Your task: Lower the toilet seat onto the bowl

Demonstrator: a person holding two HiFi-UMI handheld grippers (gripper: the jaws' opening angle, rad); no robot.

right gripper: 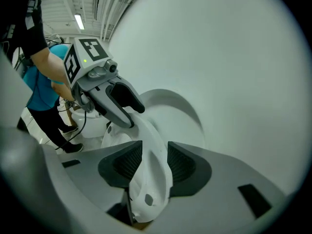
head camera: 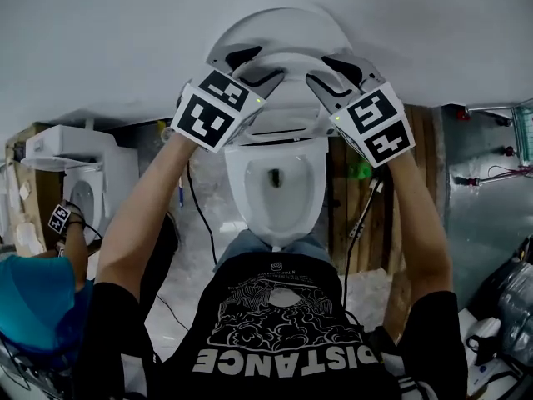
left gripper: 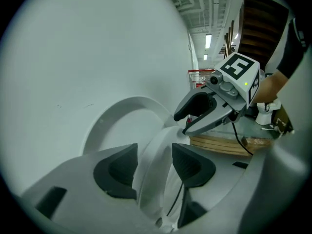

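Observation:
The white toilet seat stands upright against the raised lid, above the open bowl. My left gripper straddles the seat's left side. In the left gripper view the seat rim runs between the dark pads with a gap on each side. My right gripper straddles the seat's right side. In the right gripper view the seat rim nearly fills the space between the ribbed pads, and I see no squeeze. Each gripper shows in the other's view: right, left.
A white wall is right behind the lid. A second toilet stands at the left, with a person in a blue shirt beside it. A wooden panel and cables flank the bowl. My own legs are against its front.

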